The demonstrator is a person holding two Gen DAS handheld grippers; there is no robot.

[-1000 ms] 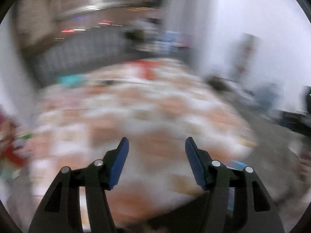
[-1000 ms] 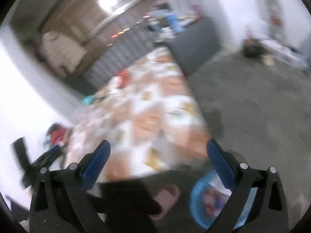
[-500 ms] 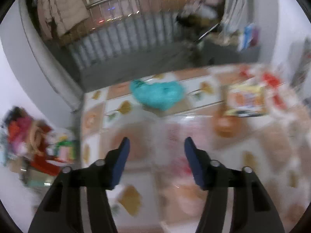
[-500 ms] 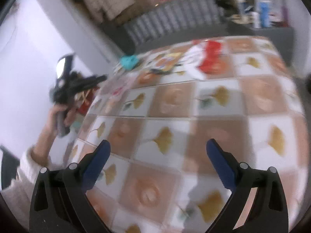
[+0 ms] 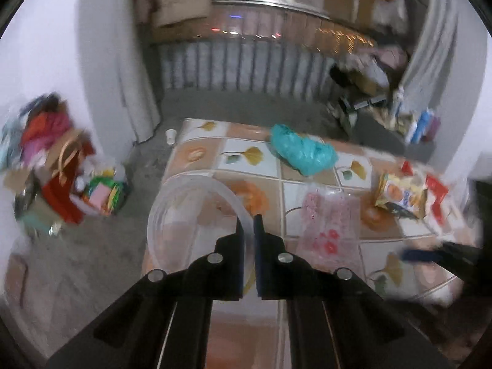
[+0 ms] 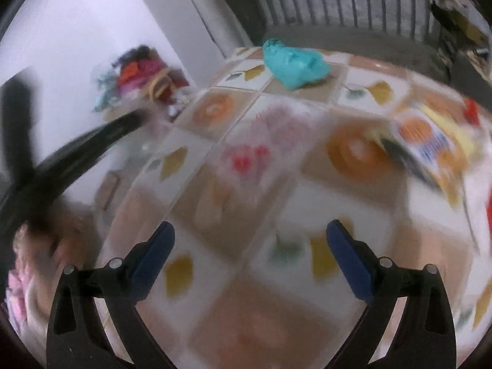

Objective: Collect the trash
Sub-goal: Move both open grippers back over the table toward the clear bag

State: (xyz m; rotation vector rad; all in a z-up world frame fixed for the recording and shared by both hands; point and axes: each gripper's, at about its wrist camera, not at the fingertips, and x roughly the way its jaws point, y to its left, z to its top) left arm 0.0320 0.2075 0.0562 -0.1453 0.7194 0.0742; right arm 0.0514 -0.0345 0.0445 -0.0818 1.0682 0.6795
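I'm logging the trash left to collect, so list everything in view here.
clear plastic container: one, transparent, near left of table, rim pinched in left tool
teal bag: one, far side of table
pink-printed clear bag: one, table middle
snack packet: one, yellow-orange, right of table
red wrappers: a few, beside packet
paper cup: one, white, floor beyond table
clutter pile: mixed colours, floor left
left tool: black, blue pads, shut
right tool: open, empty

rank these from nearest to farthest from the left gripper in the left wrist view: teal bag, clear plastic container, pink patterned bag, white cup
1. clear plastic container: its rim is pinched in the left gripper.
2. pink patterned bag: just right of the fingertips, on the tablecloth.
3. teal bag: farther back, slightly right.
4. white cup: on the floor off the table's far left corner.
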